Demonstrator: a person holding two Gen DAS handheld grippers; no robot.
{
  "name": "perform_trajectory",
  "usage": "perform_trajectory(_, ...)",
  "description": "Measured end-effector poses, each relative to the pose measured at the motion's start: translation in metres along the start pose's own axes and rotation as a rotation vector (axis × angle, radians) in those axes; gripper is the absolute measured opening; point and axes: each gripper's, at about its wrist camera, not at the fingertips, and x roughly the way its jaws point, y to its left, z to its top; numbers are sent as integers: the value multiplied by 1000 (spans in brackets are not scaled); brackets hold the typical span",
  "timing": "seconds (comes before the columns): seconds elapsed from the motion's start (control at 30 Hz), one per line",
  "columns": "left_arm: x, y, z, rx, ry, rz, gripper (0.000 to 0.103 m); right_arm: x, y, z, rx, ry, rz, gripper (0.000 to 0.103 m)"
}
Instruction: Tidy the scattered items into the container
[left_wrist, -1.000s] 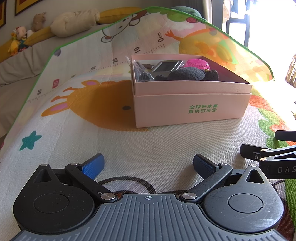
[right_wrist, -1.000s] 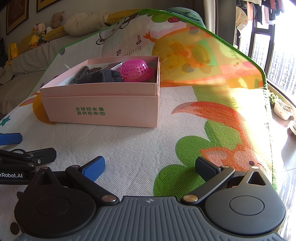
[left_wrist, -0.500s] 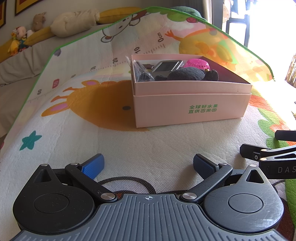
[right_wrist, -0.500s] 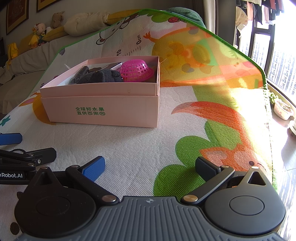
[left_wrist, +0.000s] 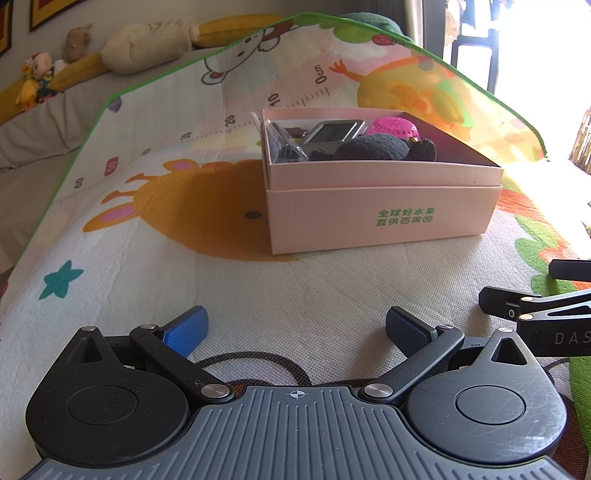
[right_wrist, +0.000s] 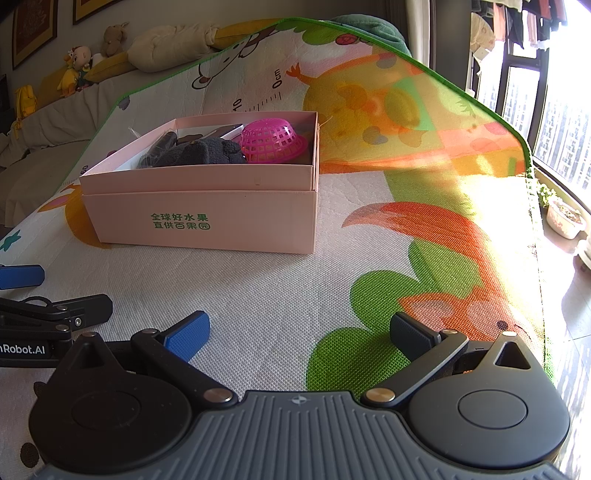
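While both lie low, left claw (left_wrist: 295, 326) and right claw (right_wrist: 297, 332) gape.

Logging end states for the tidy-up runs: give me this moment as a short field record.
container: pink cardboard box on the cartoon play mat
contents: pink plastic mesh basket, dark plush toy, silver flat device, clear-wrapped dark item
loose items on mat: none visible
left claw: open, empty
right claw: open, empty

Bare mat (left_wrist: 295, 288) lies open up to the pink box (left_wrist: 380, 218), the only obstacle.
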Motion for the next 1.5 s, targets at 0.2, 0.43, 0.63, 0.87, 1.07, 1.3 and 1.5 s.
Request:
perform_trajectory(0.2,1,1,1,2,-2,3,103,0,0,0,0,0,0,103)
perform_trajectory(0.43,1,2,0,2,-2,1,103,0,0,0,0,0,0,103)
perform_trajectory(0.63,3,0,4,4,6,5,103,0,-1,0,1,0,0,103)
perform_trajectory(0.87,-2,-3,5,-24,49,25,103,0,0,0,0,0,-1,103)
perform_trajectory(1.07,-3,-1,4,-25,46,18,103,0,-1,0,0,0,0,103)
perform_trajectory(1.3,-2,-3,4,-27,42,23,103,1,0,0,0,0,-1,103)
perform_trajectory(1.5,-3,-3,2,-33,29,29,103,1,-1,0,1,-1,0,103)
